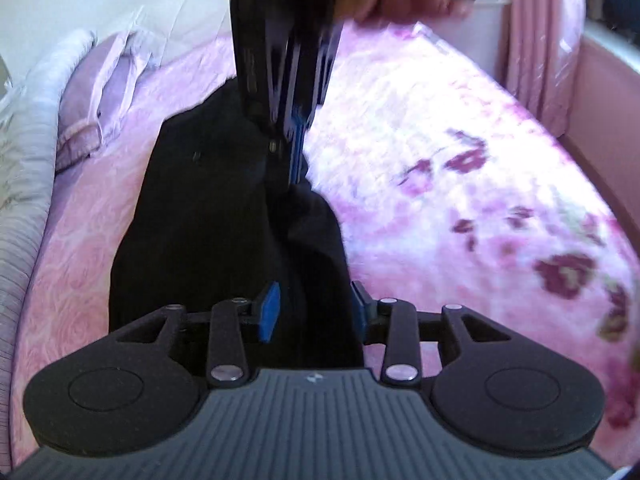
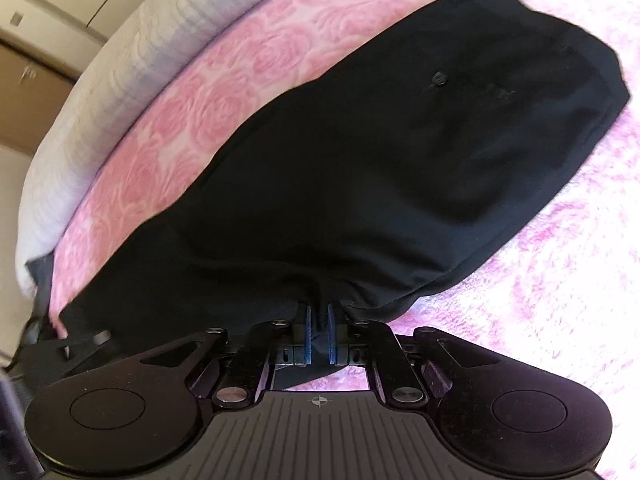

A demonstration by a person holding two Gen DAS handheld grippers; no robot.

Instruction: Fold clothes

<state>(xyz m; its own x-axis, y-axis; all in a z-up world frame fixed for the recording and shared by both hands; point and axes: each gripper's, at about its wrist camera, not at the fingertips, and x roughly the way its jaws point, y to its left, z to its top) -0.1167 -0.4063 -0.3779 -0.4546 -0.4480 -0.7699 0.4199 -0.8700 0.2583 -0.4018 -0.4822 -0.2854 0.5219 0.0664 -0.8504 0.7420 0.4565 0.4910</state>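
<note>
Right hand-held gripper (image 2: 319, 330), angled down, pinches black trousers (image 2: 360, 168); left hand-held gripper (image 1: 314, 310) parted, empty.

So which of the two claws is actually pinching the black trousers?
The right claw: its blue pads are shut on the black trousers. The left claw stands open.

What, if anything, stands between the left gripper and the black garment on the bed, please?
Nothing visible does. The left gripper is open directly over the black garment, cloth between its pads. The right gripper is shut on the garment.
</note>
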